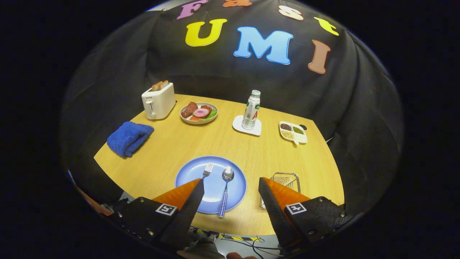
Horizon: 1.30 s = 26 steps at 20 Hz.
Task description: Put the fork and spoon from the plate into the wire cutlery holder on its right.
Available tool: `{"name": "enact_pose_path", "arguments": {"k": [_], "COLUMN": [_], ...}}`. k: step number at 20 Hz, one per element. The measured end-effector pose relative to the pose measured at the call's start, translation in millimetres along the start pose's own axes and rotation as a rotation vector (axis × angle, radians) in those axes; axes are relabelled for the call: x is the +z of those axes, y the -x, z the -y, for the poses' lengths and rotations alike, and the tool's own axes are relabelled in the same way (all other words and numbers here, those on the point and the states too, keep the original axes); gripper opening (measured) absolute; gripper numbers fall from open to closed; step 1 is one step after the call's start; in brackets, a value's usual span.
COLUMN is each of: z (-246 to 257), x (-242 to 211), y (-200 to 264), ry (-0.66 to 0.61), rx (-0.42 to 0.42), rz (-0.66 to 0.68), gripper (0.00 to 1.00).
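Wooden table (169, 158), blue plate (187, 172), wire cutlery holder (287, 178), blue towel (128, 137), toaster (158, 101), food plate (187, 119), coaster (238, 124), divided dish (302, 138)

claw (230, 184): fingers spread apart, holding nothing, above the table's (172, 151) near edge
plate (235, 196): between the fingers, just ahead
fork (207, 169): on the plate, by the left finger
spoon (225, 190): on the plate, right of the fork
wire cutlery holder (287, 178): right of the plate, behind the right finger
bottle (251, 110): far beyond, on a coaster (239, 124)
toaster (158, 100): far left
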State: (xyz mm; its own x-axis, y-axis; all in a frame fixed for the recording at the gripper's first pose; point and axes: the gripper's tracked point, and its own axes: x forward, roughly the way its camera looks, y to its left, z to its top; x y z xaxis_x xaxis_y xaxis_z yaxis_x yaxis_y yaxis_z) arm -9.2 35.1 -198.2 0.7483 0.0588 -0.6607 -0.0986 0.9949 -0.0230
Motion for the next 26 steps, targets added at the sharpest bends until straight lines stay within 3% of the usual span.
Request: {"name": "enact_pose_path", "arguments": {"k": [8,12,19,21,22,26], "z": [-10,-21,-17,-19,-19,-21], "x": [-49,-71,-88,-89,-91,-92], "y": [-40,-60,-85,-93,-95,-104], "ry": [0.035,0.07,-0.011,-0.018,-0.017,-0.013], "rx": [0.014,0.066,0.056,0.059,0.056,0.054], "rz": [-0.284,-0.433,-0.556,-0.571,-0.58,-0.611], "gripper": [0.95,0.95,0.94,0.92,0.78,0.76]}}
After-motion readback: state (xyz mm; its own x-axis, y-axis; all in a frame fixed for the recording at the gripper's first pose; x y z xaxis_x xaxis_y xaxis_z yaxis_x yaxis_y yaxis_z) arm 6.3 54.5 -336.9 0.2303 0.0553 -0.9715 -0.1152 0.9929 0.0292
